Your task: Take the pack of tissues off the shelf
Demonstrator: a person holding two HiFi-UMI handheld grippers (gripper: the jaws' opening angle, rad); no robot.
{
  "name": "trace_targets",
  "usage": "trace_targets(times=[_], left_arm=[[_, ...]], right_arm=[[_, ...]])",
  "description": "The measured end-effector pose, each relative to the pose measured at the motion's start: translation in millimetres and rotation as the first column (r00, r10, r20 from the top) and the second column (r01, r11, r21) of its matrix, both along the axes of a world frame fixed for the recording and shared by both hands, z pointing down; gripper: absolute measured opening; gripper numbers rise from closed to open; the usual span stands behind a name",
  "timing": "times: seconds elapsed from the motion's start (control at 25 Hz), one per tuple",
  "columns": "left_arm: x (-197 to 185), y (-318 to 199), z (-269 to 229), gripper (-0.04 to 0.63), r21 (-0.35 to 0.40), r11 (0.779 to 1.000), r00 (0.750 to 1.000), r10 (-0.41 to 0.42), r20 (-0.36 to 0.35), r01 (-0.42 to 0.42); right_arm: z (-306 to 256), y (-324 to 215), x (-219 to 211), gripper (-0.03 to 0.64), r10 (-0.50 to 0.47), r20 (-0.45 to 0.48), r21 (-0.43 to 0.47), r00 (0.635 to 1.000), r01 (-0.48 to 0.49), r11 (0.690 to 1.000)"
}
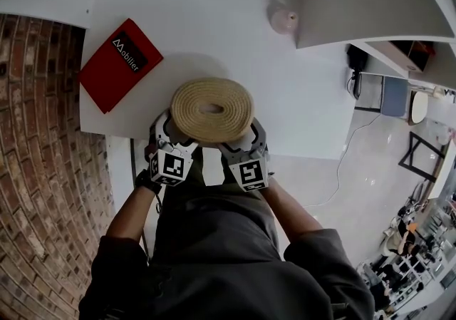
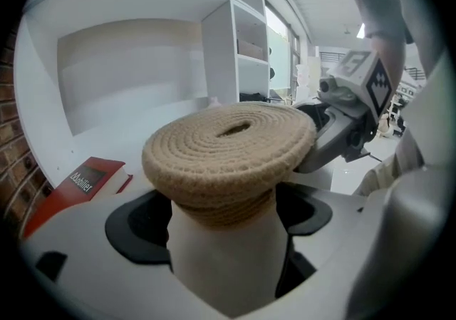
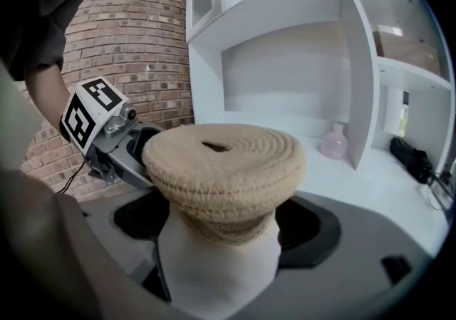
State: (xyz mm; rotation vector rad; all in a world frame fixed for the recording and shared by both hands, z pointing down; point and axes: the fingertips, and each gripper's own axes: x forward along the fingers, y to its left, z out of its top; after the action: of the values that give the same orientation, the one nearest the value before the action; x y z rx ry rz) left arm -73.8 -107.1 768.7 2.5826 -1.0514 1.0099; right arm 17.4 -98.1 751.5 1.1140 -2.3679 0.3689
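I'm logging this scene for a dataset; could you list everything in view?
woven tissue holder: one, tan, over the shelf's front edge, between both grippers
book: one, red, flat on the shelf, left of the holder
vase: one, pink, at the back of the shelf by the divider
shelf unit: one, white
brick wall: one, red-brown, left of the shelf
left gripper: grey, shut on the holder's near rim
right gripper: grey, shut on the same rim
sleeves: two, dark grey, nearest the camera

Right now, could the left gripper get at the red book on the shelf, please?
Probably not yet: the left gripper is shut on the round woven holder, shared with the right gripper. The red book lies apart to the left, with bare shelf between.
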Motion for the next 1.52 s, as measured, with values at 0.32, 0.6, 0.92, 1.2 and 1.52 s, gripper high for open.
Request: trace_targets(times=[0.32,0.6,0.92,1.2,1.52], left_arm=[[-20,3,2,0.445,-0.036,0.999,0.998,0.018,0.054,-0.016],[-48,5,-7,0.381,-0.037,0.999,0.997,-0.001,0.073,0.004],[-71,-9,-63,0.187,0.043,0.998,0.999,-0.037,0.009,0.037],[-68,-29,-131,0.050,0.136,0.988,0.991,-0.055,-0.124,0.072],[-64,-39,-180,0.000,0.210,0.977,0.984,0.000,-0.176,0.038]], right_arm=[[1,9,15,0.466,-0.013,-0.038,-0.022,0.999,0.012,1.000],[-7,18,51,0.464,0.008,-0.082,-0.051,0.997,-0.012,0.999],[-77,1,74,0.243,0.039,-0.095,0.072,0.995,-0.032,0.997],[-136,-15,80,0.087,0.103,-0.047,0.172,0.994,-0.094,0.981],[-174,-24,86,0.002,0.153,-0.006,0.215,0.988,-0.148,0.965]])
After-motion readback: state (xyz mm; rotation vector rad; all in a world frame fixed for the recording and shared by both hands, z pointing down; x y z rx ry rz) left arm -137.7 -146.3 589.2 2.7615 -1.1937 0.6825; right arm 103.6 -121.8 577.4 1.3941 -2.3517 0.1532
